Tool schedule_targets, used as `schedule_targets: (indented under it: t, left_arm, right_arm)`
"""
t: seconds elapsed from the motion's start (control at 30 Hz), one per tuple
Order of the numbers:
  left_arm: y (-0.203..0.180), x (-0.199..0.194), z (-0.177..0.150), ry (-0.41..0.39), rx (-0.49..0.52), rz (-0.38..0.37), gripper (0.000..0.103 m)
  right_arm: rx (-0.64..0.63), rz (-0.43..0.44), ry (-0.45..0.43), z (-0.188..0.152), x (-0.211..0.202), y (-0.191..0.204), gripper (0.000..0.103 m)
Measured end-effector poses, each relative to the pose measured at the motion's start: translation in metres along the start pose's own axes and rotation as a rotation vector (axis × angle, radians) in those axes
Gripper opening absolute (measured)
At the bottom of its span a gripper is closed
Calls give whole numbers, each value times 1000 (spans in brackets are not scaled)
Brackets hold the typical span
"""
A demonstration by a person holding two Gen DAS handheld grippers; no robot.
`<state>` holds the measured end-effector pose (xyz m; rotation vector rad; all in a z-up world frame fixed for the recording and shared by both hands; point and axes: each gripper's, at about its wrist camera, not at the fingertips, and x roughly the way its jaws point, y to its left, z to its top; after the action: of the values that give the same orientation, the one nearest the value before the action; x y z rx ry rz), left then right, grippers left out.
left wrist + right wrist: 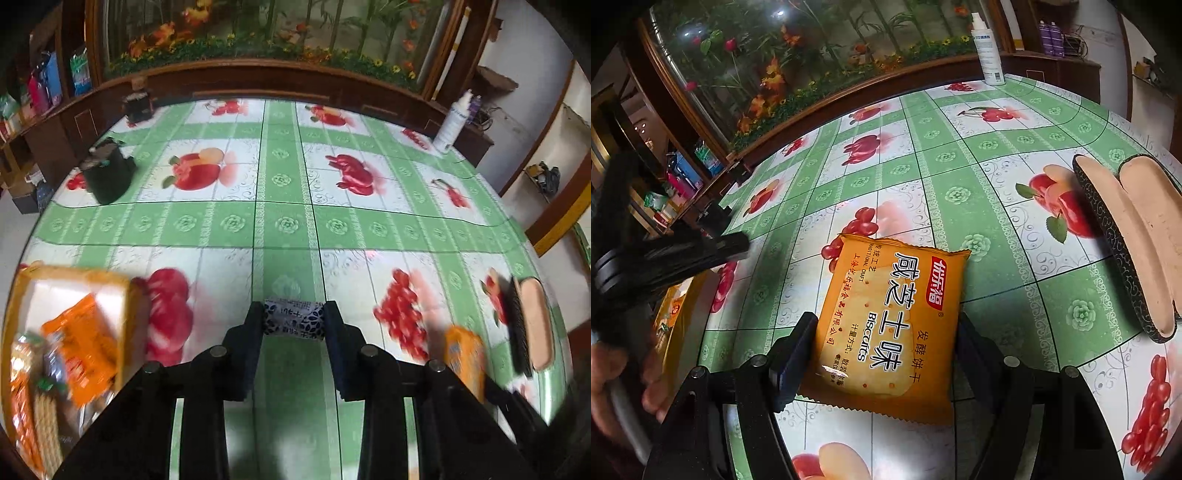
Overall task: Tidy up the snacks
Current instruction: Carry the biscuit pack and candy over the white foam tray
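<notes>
Left gripper (294, 320) is clamped on a small blue-patterned snack (293, 318), lifted over the worktop (284, 221). Next it probably swings left to the tray (74, 275). Right gripper (886, 343) sits open around the biscuit pack (890, 321), not squeezing yet.

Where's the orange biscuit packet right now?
In the right wrist view, the biscuit packet lies on the table between the open right gripper's fingers.

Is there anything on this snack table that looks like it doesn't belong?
Yes: a pair of shoe insoles lies at the table's right edge, beside the orange biscuit packet. Footwear parts look odd among snacks. Nothing appears spilled or torn.
</notes>
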<state>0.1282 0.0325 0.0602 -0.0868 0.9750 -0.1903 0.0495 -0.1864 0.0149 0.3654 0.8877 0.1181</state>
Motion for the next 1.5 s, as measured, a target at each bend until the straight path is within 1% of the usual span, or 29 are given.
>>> schedule_targets:
  t: [0.1,0.2,0.3,0.47,0.57,0.67,0.7,0.8,0.87,1.03,1.13,1.23,1.33,1.4,1.5]
  left_arm:
    - [4,-29,-18,-30,8,-20,31]
    - [13,-63,-42,-62,-8,-51,31]
    - [22,-91,-64,-96,-21,-56,31]
    - [42,-131,-99,-166,-52,-24,31]
    - [61,-156,-121,-208,-104,-8,31]
    - [80,-174,-139,-250,-154,33,32]
    - [89,-180,-145,-257,-179,36,32]
    - [108,-187,-156,-255,-224,41,32]
    - [122,-192,-163,-259,-251,55,32]
    - [150,-202,-176,-280,-318,50,32]
    - [162,-209,-179,-296,-341,59,32]
    - [171,-215,-183,-311,-351,76,32]
    - [176,-216,-185,-316,-354,86,32]
    - [177,-213,-185,-309,-357,82,32]
    - [181,-207,-187,-295,-369,58,32]
  right_arm:
    - [5,1,-6,-1,-1,-2,77]
    - [2,0,-12,-2,-2,-2,77]
    - [-10,-5,-26,-4,-4,1,77]
    - [-51,-23,-68,-7,-10,7,77]
    - [-85,-38,-88,-12,-13,14,77]
    - [-113,-39,-95,-13,-14,23,77]
    - [-117,-38,-93,-13,-15,25,77]
    - [-121,-9,-86,-19,-26,35,77]
    - [-127,29,-75,-23,-36,46,77]
    - [-218,90,-75,-35,-65,90,77]
    - [-274,125,-68,-40,-73,119,78]
    - [-308,167,-49,-40,-74,147,78]
    - [-339,191,-32,-37,-70,173,78]
    - [-355,208,-18,-37,-66,186,78]
    - [-372,243,20,-38,-54,208,78]
